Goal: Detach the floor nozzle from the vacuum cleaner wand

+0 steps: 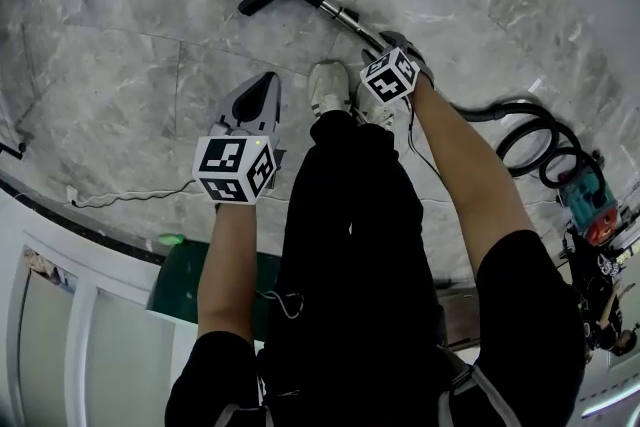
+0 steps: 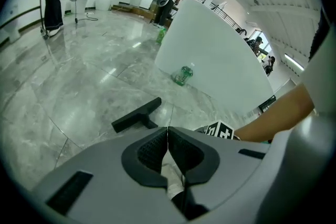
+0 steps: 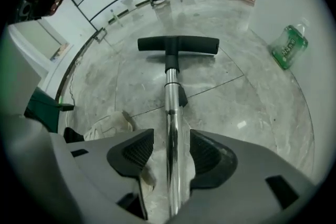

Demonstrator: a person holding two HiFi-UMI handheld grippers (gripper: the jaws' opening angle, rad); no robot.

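Two handheld grippers are being held out over a grey marble floor (image 1: 110, 65) by a standing person in black trousers and two white shoes (image 1: 328, 87).

The left gripper (image 2: 168, 136) is being held with its jaws pressed together and nothing between them. In the head view it is hovering to the left of the shoes, apart from every vacuum part.

The right gripper (image 3: 172, 140) is being held with its jaws spread, one on each side of the single chrome wand (image 3: 171, 107). The wand is running between them with a slim gap showing on either side (so it is not being pinched).

One black floor nozzle (image 3: 178, 44), a T-shaped bar, is lying flat on the floor at the wand's far end, joined to it through a black collar.

One black hose (image 1: 535, 140) is coiling on the floor at the person's right, beside one teal canister (image 1: 590, 205). One green bottle (image 3: 287, 47) is lying on the floor, well apart from the nozzle. One white cable (image 1: 130, 197) is trailing across the floor at the left.
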